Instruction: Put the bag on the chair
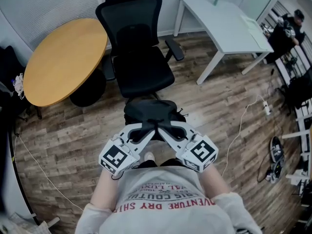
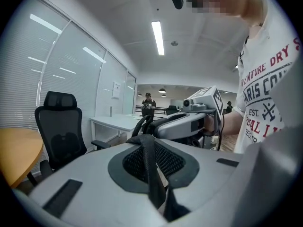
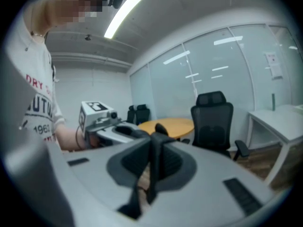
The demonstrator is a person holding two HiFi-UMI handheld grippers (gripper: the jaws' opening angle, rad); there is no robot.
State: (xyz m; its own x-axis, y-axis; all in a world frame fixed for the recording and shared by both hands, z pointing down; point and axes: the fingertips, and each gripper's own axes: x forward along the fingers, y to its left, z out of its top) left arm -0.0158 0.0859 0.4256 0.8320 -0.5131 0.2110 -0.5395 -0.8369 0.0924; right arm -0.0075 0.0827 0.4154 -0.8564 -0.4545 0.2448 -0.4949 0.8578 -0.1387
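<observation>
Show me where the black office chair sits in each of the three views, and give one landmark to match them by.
Head view: the chair is at top centre, its seat towards the person.
Left gripper view: the chair is at the left, in the background.
Right gripper view: the chair is right of centre, in the background.
Shared landmark: the round wooden table beside the chair shows in all three.

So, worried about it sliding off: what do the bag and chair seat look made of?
Bag: soft black fabric, probably nylon; matte, with a flat webbing-like strap. Chair seat: black padded fabric, matte, no shine; exact weave unclear.
</observation>
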